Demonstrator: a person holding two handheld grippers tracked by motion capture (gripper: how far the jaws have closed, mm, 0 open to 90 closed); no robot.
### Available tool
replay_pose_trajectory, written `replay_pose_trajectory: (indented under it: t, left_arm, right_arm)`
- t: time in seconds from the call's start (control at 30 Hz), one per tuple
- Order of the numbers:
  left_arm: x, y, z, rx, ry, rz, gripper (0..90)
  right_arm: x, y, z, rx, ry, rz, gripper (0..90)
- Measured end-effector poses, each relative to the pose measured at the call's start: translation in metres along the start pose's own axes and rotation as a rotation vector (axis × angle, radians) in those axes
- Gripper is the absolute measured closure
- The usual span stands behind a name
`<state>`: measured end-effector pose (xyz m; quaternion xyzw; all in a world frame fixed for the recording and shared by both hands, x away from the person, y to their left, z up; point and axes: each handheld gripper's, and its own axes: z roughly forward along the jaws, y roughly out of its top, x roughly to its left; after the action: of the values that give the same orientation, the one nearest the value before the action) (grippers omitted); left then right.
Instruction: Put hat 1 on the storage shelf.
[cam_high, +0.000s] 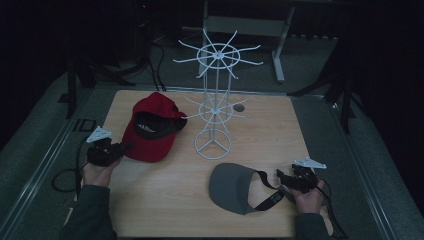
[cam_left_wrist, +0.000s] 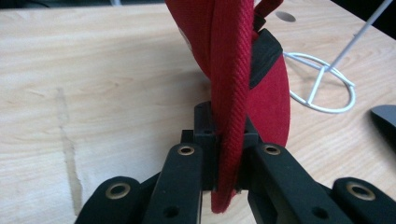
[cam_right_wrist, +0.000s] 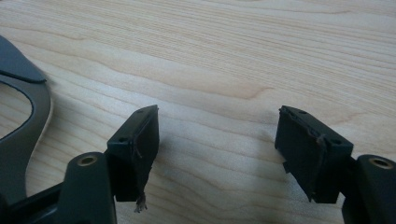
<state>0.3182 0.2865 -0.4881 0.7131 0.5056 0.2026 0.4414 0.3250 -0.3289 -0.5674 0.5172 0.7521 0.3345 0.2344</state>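
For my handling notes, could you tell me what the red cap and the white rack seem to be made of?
Red cap: looks like matte woven fabric; the brim edge clamped in the left gripper shows a diagonal twill weave.
White rack: seemingly thin metal wire with a smooth white coating, judging by its slender spokes and ring base; it could be plastic.

Red cap's brim (cam_left_wrist: 229, 116) pinched between black fingers (cam_left_wrist: 187, 177)

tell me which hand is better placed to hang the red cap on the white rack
Left. The left gripper is already shut on the red cap's brim, right beside the white rack. The right gripper is open with nothing between its jaws, near the grey visor.
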Motion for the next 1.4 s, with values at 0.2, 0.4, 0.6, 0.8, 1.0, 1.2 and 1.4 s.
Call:
replay_pose_trajectory:
  t: [0.2,0.4,0.6,0.8,1.0,1.2,1.4]
  left_arm:
    - [-0.002,0.006,-0.001,-0.033,0.008,-0.001,85.9]
    - [-0.006,0.016,-0.004,-0.071,0.022,0.002,85.9]
    - [-0.008,0.024,-0.007,-0.1,0.033,0.007,85.8]
    - [-0.009,0.032,-0.011,-0.13,0.04,0.003,85.8]
    - [-0.011,0.04,-0.014,-0.154,0.052,0.008,85.8]
    - [-0.012,0.046,-0.015,-0.174,0.057,0.016,85.8]
    - [-0.014,0.052,-0.017,-0.191,0.064,0.019,85.8]
  right_arm:
    - [0.0,0.0,0.0,0.0,0.0,0.0,30.4]
    - [0.0,0.0,0.0,0.0,0.0,0.0,30.4]
    - [0.0,0.0,0.0,0.0,0.0,0.0,30.4]
    - [0.0,0.0,0.0,0.0,0.0,0.0,30.4]
    - [0.0,0.0,0.0,0.0,0.0,0.0,30.4]
    - [0.0,0.0,0.0,0.0,0.001,0.0,30.3]
    - [0.0,0.0,0.0,0.0,0.001,0.0,30.3]
